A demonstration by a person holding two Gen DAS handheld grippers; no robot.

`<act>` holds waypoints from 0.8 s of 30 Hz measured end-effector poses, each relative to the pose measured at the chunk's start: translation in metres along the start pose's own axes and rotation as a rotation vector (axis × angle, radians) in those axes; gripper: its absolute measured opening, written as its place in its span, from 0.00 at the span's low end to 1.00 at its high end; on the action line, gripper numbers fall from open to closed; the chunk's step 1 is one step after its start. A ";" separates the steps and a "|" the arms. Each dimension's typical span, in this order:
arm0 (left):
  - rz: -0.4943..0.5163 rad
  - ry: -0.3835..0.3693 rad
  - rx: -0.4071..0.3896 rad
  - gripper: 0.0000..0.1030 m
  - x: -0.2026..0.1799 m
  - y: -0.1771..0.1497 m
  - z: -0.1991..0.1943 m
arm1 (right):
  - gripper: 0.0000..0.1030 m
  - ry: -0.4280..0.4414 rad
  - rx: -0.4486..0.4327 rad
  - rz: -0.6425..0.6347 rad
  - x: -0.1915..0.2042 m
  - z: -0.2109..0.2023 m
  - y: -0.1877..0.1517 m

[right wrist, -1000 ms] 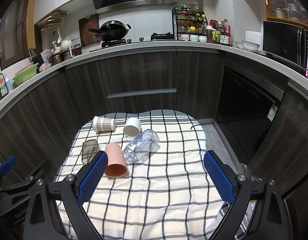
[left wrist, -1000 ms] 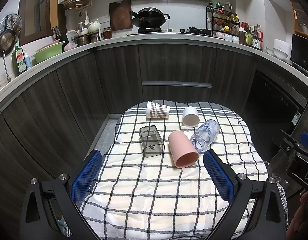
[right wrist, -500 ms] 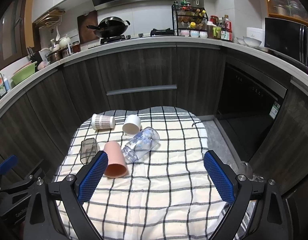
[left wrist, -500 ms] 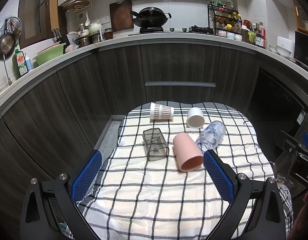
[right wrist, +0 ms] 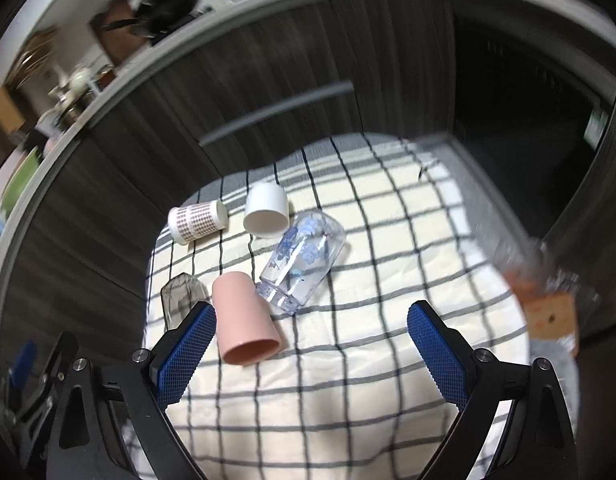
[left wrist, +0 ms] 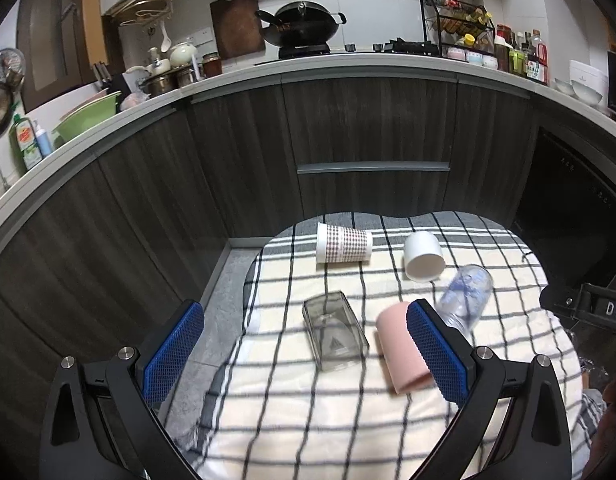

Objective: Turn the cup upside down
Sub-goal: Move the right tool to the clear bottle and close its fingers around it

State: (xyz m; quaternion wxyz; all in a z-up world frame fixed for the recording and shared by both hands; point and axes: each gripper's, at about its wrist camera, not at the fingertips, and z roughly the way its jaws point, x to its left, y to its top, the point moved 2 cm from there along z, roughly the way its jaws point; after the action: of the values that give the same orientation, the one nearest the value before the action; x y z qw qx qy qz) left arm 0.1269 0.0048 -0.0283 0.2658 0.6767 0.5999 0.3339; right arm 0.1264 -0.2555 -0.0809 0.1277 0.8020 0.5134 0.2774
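1. Both of your grippers are released and grasp nothing: the left gripper (left wrist: 303, 354) and the right gripper (right wrist: 312, 354) each hold their jaws spread wide above the near part of the checked black-and-white cloth (right wrist: 348, 392) that covers the surface.
2. Five cups lie on their sides toward the cloth's far-left corner; none is inverted yet. Nearest you is the pink plastic tumbler (right wrist: 245, 322), its mouth facing the near edge and its long axis running near to far.
3. Touching its far end is the clear glass cup with blue flowers (right wrist: 301, 266); just left lies the smoky square transparent cup (left wrist: 334, 334).
4. Farther back are the white-and-brown patterned paper cup (left wrist: 343, 243) and the plain white cup (left wrist: 424, 256).
5. The pink tumbler sits just beside your right gripper's left finger and partly behind your left gripper's right finger (left wrist: 436, 354). I judge it the likely target, with either hand near.
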 end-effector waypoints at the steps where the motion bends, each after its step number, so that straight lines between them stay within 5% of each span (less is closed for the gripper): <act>1: 0.012 0.001 -0.002 1.00 0.001 0.005 0.009 | 0.94 0.015 0.036 0.034 -0.002 0.012 0.004; 18: 0.007 -0.021 0.051 1.00 0.012 0.059 0.115 | 0.94 0.029 0.358 0.313 -0.003 0.142 0.051; 24: -0.002 -0.032 0.072 1.00 0.010 0.064 0.141 | 0.94 0.016 0.396 0.348 -0.004 0.169 0.055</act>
State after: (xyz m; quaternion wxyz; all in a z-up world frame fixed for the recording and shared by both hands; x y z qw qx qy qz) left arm 0.2764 0.0118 -0.0682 0.2509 0.6905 0.6079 0.3011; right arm 0.2640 -0.2703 -0.1928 -0.0857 0.8854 0.4129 0.1956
